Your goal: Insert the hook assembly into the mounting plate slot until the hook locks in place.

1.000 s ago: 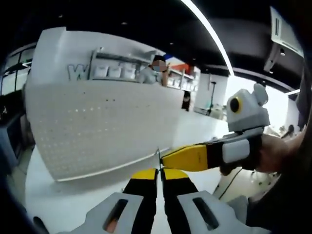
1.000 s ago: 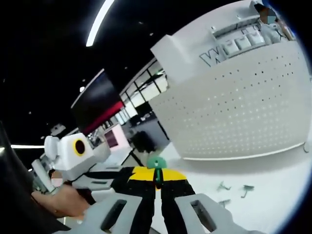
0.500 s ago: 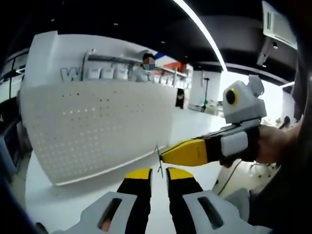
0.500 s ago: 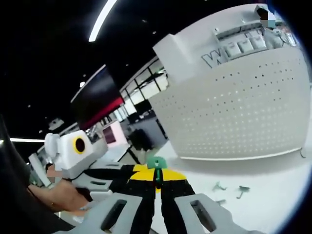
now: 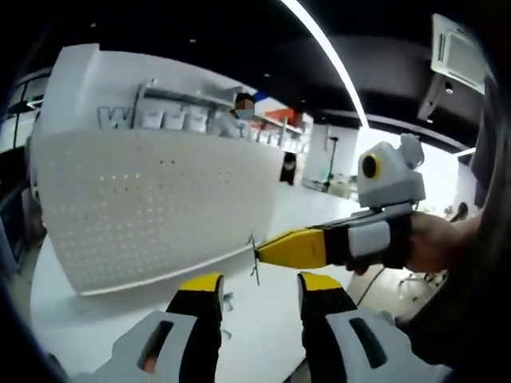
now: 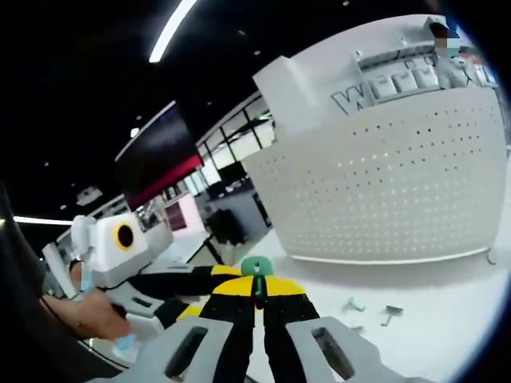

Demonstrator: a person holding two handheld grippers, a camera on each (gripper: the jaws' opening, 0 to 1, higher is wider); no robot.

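Right gripper view: the right gripper (image 6: pixel 257 294) has its jaws pressed together on a hook (image 6: pixel 256 271) with a green head, which stands upright just above the yellow tips. Ahead and to the right stands the perforated mounting plate (image 6: pixel 383 191), upright on the white table (image 6: pixel 447 319), its lower edge well apart from the tips. Loose hooks (image 6: pixel 389 313) lie on the table between gripper and plate. In the left gripper view, the left gripper (image 5: pixel 257 289) stands with jaws apart and nothing between them. The right gripper's tips come in from the right just above that gap, the thin hook hanging at their end. Bare table lies ahead up to the plate's lower edge.
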